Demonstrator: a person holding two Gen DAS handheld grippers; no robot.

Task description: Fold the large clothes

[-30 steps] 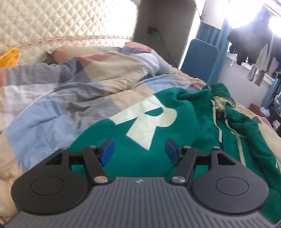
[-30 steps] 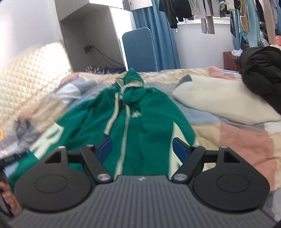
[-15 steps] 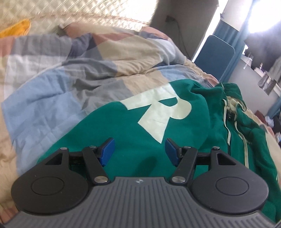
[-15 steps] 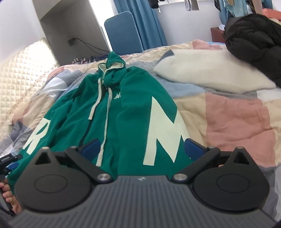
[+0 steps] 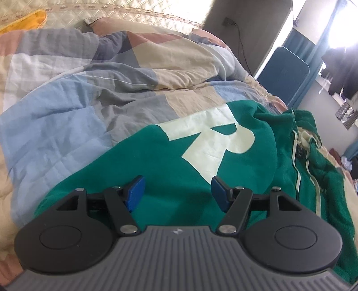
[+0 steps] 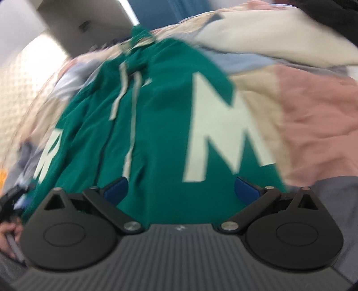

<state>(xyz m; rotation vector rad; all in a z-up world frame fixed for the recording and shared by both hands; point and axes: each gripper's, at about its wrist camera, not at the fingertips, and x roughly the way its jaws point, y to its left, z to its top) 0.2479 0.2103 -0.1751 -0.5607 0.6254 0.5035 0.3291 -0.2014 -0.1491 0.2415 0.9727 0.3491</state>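
Note:
A green zip hoodie (image 5: 170,165) lies spread on the bed, hood at the far end, cream drawstrings down the front. It also shows in the right wrist view (image 6: 156,125), which is blurred. A cream letter R (image 5: 214,143) is on its left part and a cream letter M (image 6: 221,125) on its right part. My left gripper (image 5: 177,193) is open and empty, just above the hoodie's near left hem. My right gripper (image 6: 181,190) is wide open and empty, low over the near right hem below the M.
The hoodie lies on a patchwork quilt (image 5: 73,107) of blue, grey, beige and pink. A quilted headboard (image 5: 125,11) is at the left. A cream pillow (image 6: 268,35) lies at the far right. A blue chair (image 5: 284,73) stands beyond the bed. A hand (image 6: 10,237) shows at the lower left.
Both grippers have moved down and closer to the hoodie's near hem. The right gripper's jaws have opened wider and it has swung right over the M.

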